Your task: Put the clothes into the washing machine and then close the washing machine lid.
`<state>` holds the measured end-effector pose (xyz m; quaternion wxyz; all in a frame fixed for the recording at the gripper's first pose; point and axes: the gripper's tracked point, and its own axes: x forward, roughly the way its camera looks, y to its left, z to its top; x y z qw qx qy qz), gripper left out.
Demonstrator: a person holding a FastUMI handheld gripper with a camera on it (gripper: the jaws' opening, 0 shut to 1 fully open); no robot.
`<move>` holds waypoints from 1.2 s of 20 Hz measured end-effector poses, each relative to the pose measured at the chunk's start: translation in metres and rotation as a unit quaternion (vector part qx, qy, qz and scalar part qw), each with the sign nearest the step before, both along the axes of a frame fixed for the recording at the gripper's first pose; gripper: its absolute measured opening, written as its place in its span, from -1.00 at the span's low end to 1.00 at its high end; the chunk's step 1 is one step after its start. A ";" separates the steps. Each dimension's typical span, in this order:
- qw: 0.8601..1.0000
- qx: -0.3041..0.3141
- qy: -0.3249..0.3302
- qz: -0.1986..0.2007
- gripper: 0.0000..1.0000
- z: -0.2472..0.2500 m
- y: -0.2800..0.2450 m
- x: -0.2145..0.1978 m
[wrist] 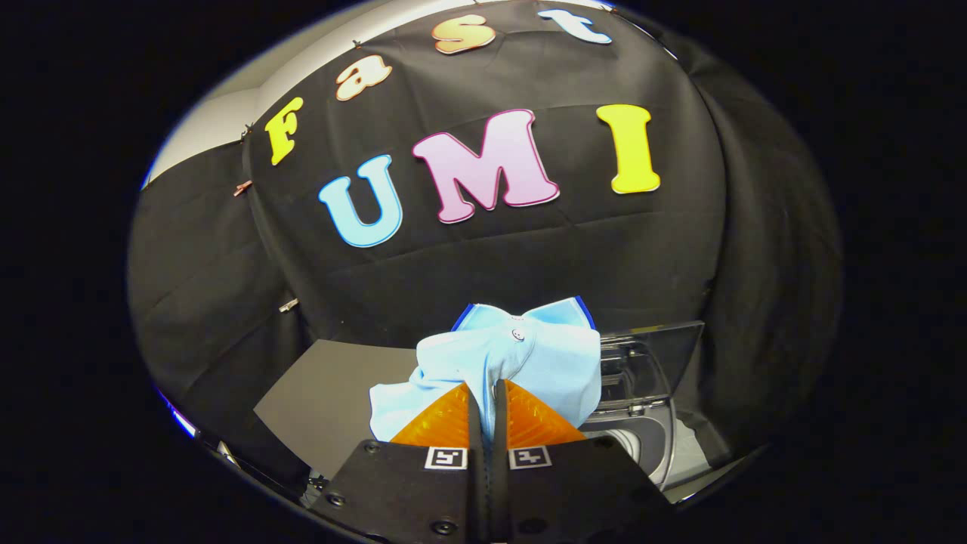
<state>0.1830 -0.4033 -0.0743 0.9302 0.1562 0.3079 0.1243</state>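
Clothes first, though the largest thing here is the table, a dark surface below and to the left of the gripper. Next in size is the washer, standing to the right of the fingers and a little beyond them. Its lid is raised and stands behind the drum opening, so the way in is free; that is judged to be why the lid is up, since the load must go in before it comes down.

The shirt, pale blue with a darker edge and a small button, hangs bunched off the fingertips, clear of the table. It is held high, likely so the loose cloth can pass over the washer's rim without dragging.

The gripper has its fingers pressed almost together, pinching a fold of the shirt between them. It points roughly level, forward toward the booth wall, with the opening lower and off to its right. The shirt is not yet over the drum.
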 end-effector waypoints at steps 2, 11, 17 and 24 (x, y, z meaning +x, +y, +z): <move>1.000 -0.008 0.001 -0.013 -0.89 -0.008 -0.021 0.005; 0.997 -0.052 0.037 -0.045 -0.89 -0.080 -0.066 0.020; 0.994 -0.074 0.078 -0.035 -0.89 -0.133 -0.051 0.005; 0.984 -0.119 0.129 -0.012 -0.88 -0.210 -0.034 -0.019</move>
